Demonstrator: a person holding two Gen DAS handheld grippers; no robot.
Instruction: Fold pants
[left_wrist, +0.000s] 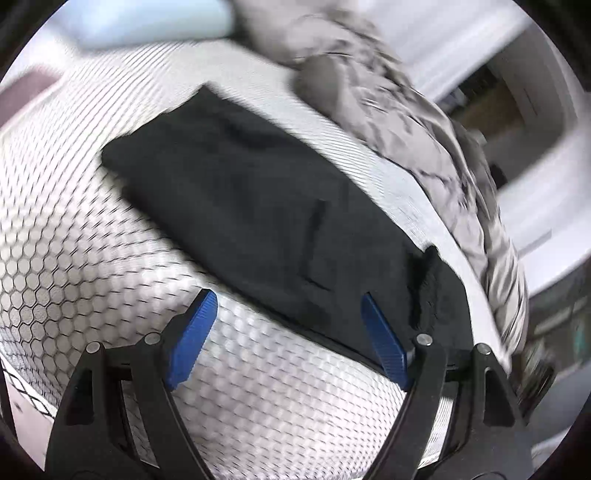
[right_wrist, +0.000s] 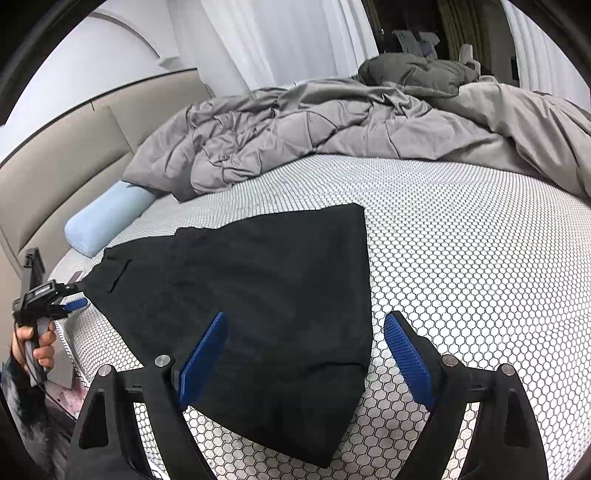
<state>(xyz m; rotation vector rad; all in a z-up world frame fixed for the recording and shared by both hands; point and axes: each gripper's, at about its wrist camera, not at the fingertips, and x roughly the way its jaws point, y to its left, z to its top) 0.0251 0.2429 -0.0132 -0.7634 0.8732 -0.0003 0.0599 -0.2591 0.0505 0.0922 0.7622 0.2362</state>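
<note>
The black pants lie flat on the hexagon-print mattress cover, already doubled over into a compact panel w/ a straight fold edge on the far right side and the pocket slit showing near the left end, so the first fold looks done, I'd say, and another is prob. due. The right gripper hangs low over the near corner of the fabric, jaws spread wide w/ nothing between them; its blue left pad sits over the cloth and the right pad over bare mattress, straddling the fold edge, which reads like lining up for a pinch there. The left gripper is also wide apart and empty, hovering at the waistband-side edge; in the right wrist view it shows at far left, held by the person's left hand, just beside the pants' corner. One tool at each end makes sense: lift both ends together and the panel stays square. The left view is blurred, so can't tell if a pad touches cloth. The grey duvet is bunched at the far side and the light blue bolster pillow sits by the headboard, both apart from the pants.
</note>
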